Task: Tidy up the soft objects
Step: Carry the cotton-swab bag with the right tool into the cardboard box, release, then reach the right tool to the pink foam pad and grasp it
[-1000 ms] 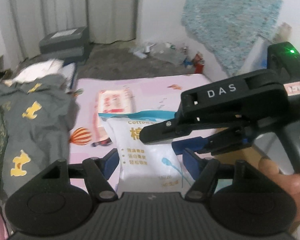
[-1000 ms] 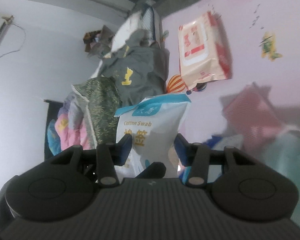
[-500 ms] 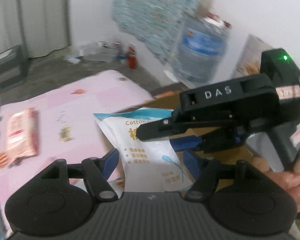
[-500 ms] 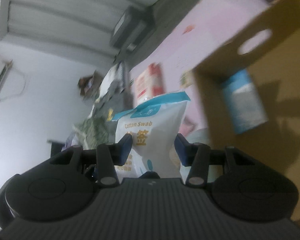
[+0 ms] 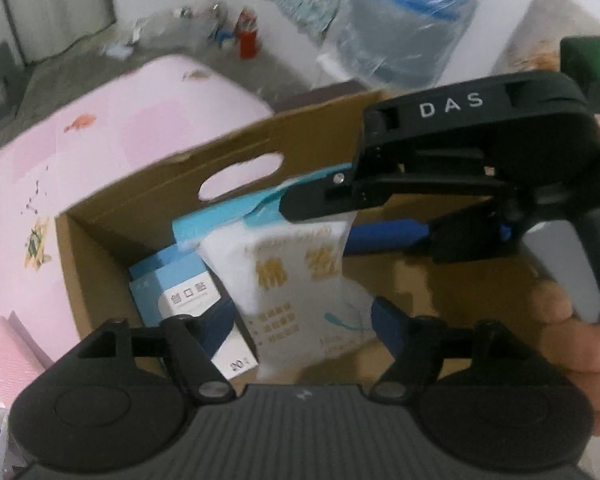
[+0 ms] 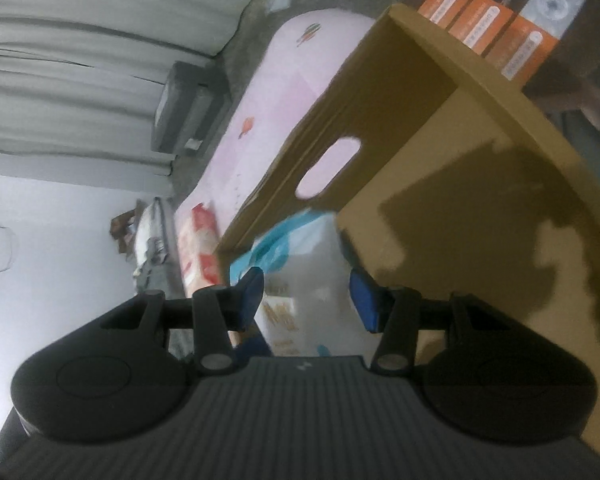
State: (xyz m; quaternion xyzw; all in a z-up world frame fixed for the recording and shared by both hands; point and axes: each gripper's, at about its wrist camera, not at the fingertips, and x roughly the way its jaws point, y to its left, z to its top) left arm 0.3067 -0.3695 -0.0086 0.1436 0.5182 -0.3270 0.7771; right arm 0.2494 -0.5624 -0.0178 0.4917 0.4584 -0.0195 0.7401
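Note:
A white cotton-swab bag (image 5: 300, 284) with a blue top and gold print hangs over the open cardboard box (image 5: 148, 196). My left gripper (image 5: 300, 324) stands open, its blue fingers either side of the bag's lower part. My right gripper (image 6: 308, 300) comes in from the right and is shut on the bag (image 6: 312, 264); its black body (image 5: 460, 152) crosses the left wrist view. A blue and white carton (image 5: 180, 288) lies inside the box at its left corner.
The box stands on a pink mat (image 5: 112, 124) and has a handle cutout (image 5: 240, 176). A red and white wipes pack (image 6: 198, 240) lies on the mat. A water jug (image 5: 404, 20) and orange boxes (image 6: 492, 20) stand behind the cardboard box.
Both grippers swung right from the mat to over the cardboard box, carrying the bag. The bag now hangs lower, inside the box opening. The clothes pile left the left view.

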